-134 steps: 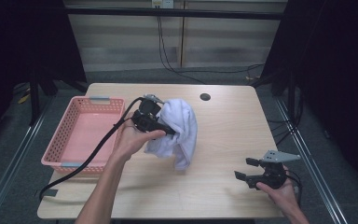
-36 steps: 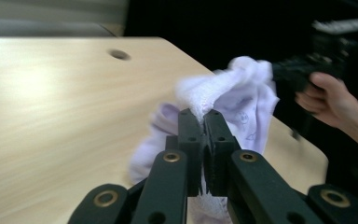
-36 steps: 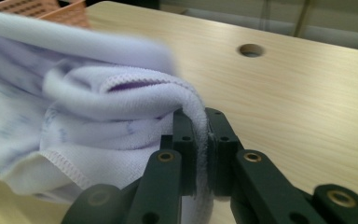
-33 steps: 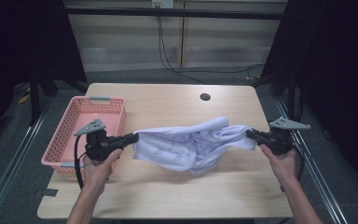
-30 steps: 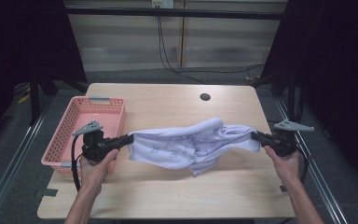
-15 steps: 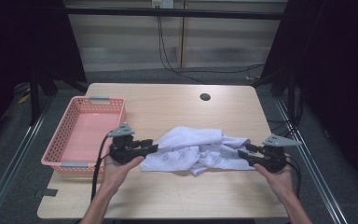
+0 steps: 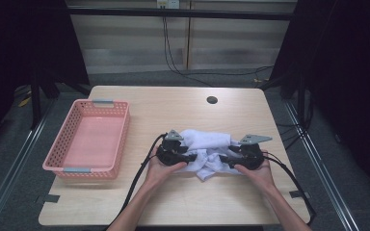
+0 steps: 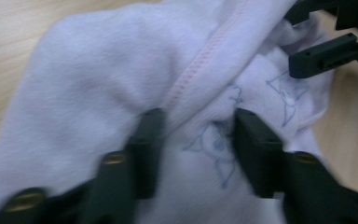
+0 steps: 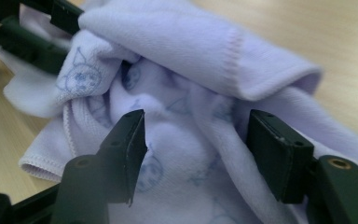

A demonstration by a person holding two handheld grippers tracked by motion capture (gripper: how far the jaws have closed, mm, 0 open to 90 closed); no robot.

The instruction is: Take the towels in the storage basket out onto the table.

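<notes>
Cloth point(image 7: 207, 150): blue cartoon prints, no writing | left claw point(image 8: 196, 133), right claw point(image 9: 196, 140): opening, spread

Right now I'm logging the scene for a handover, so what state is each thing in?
White printed cotton cloth: bunched, lying on the table, between both tongs.
Pink plastic mesh basket: upright, empty.
Left tongs: open, jaws just opened, cloth between them.
Right tongs: open, jaws just opened, cloth between them.
Light wooden table: bearing cloth and basket.

A pale lilac cloth point(image 7: 207, 151), printed with faint blue animal outlines and hemmed in pink stitching, lay bunched in loose folds on the bench point(image 7: 173, 103), right of centre and nearer its front edge.
</notes>
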